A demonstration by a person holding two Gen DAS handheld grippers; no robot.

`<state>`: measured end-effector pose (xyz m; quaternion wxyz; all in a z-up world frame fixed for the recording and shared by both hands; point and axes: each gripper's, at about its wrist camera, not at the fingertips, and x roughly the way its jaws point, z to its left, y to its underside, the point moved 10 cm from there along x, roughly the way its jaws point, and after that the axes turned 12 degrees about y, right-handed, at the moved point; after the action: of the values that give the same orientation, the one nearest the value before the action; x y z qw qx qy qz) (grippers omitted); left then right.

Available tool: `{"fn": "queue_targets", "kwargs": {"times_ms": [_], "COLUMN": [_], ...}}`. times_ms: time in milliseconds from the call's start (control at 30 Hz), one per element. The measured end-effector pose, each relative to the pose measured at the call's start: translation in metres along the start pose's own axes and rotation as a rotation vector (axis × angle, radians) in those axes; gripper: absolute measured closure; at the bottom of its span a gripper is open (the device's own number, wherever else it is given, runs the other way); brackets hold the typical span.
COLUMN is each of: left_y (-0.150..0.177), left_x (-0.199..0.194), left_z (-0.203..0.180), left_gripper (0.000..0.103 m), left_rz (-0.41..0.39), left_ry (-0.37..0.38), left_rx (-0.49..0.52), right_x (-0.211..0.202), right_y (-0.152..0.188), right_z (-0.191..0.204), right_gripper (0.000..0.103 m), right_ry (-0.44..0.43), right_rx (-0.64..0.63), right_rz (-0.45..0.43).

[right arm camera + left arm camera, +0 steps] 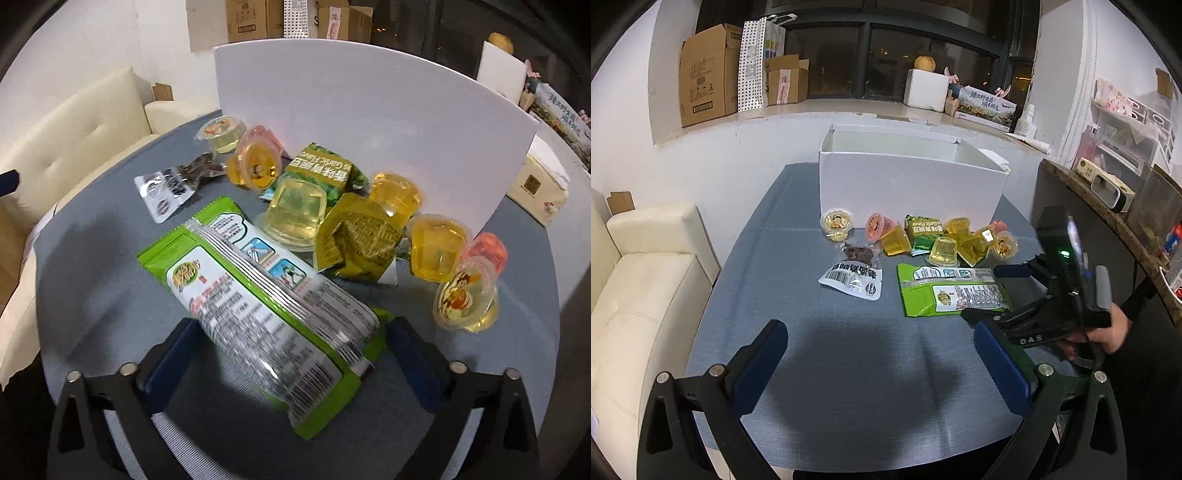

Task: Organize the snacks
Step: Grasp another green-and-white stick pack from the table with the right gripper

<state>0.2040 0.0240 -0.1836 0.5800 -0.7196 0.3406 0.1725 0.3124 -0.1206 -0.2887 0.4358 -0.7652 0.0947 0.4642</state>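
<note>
A large green snack bag (953,291) (266,299) lies on the blue-grey table (849,369) in front of an open white box (908,184) (362,122). Behind it lie several jelly cups (945,251) (295,214), a small green packet (919,232) (325,170) and a white-and-clear meat snack pouch (853,280) (166,192). My right gripper (988,293) (288,354) is open, its fingers on either side of the green bag's near end. My left gripper (879,362) is open and empty above the bare near part of the table.
A cream sofa (635,295) stands left of the table. A dark counter (1115,221) with small items runs along the right. Cardboard boxes (705,74) sit on the window ledge behind. A tissue pack (539,192) lies right of the white box.
</note>
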Motion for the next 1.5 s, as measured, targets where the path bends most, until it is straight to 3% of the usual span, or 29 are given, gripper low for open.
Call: {"fn": "queue_targets", "kwargs": {"times_ms": [67, 100, 267, 400, 600, 700, 733, 800, 867, 1033, 1233, 1300, 1333, 1367, 1400, 1500], "left_y": [0.001, 0.001, 0.004, 0.002, 0.003, 0.007, 0.008, 0.010, 0.010, 0.007, 0.006, 0.006, 0.006, 0.006, 0.007, 0.008], "left_x": [0.002, 0.003, 0.009, 0.006, 0.016, 0.019, 0.020, 0.021, 0.020, 0.016, 0.014, 0.015, 0.016, 0.016, 0.017, 0.019], "left_z": [0.003, 0.003, 0.009, 0.011, 0.020, 0.022, 0.021, 0.020, 0.017, 0.014, 0.017, 0.019, 0.020, 0.020, 0.020, 0.019], "left_gripper": [0.000, 0.000, 0.000, 0.000, 0.000, 0.000, 0.000, 0.000, 0.000, 0.000, 0.000, 0.000, 0.000, 0.000, 0.000, 0.000], "left_rz": [0.001, 0.002, 0.014, 0.002, 0.014, 0.023, 0.026, 0.030, 0.030, 0.019, 0.016, 0.017, 0.018, 0.019, 0.020, 0.023], "left_ry": [-0.003, -0.002, -0.005, -0.007, -0.012, -0.010, -0.008, -0.003, 0.001, 0.003, -0.001, -0.003, -0.003, -0.002, -0.003, 0.000], "left_rx": [-0.011, -0.014, -0.032, -0.028, -0.047, -0.052, -0.053, -0.051, -0.045, -0.026, -0.028, -0.032, -0.034, -0.035, -0.035, -0.030], "right_x": [-0.015, -0.019, -0.039, -0.062, -0.080, -0.076, -0.073, -0.067, -0.062, -0.042, -0.021, -0.023, -0.022, -0.025, -0.028, -0.039], "right_y": [0.005, 0.007, 0.020, 0.022, 0.029, 0.041, 0.044, 0.043, 0.033, 0.013, 0.012, 0.012, 0.012, 0.013, 0.014, 0.020], "right_z": [0.003, 0.004, 0.022, 0.018, 0.008, 0.017, 0.020, 0.025, 0.023, 0.030, 0.047, 0.049, 0.050, 0.048, 0.048, 0.043], "right_gripper": [0.035, 0.038, 0.042, 0.044, 0.046, 0.043, 0.041, 0.020, 0.015, 0.015, 0.015, 0.016, 0.017, 0.028, 0.032, 0.033], "right_ry": [0.043, 0.051, 0.045, 0.051, 0.070, 0.029, 0.013, -0.002, 0.019, -0.023, -0.120, -0.137, -0.137, -0.130, -0.119, -0.065], "right_rx": [-0.015, -0.015, -0.052, 0.045, 0.134, 0.101, 0.085, 0.031, -0.011, -0.099, -0.172, -0.176, -0.171, -0.160, -0.154, -0.138], "right_rz": [-0.014, -0.015, -0.003, -0.034, -0.044, -0.020, -0.011, -0.006, -0.008, 0.009, 0.049, 0.017, 0.015, 0.009, 0.011, 0.002]}}
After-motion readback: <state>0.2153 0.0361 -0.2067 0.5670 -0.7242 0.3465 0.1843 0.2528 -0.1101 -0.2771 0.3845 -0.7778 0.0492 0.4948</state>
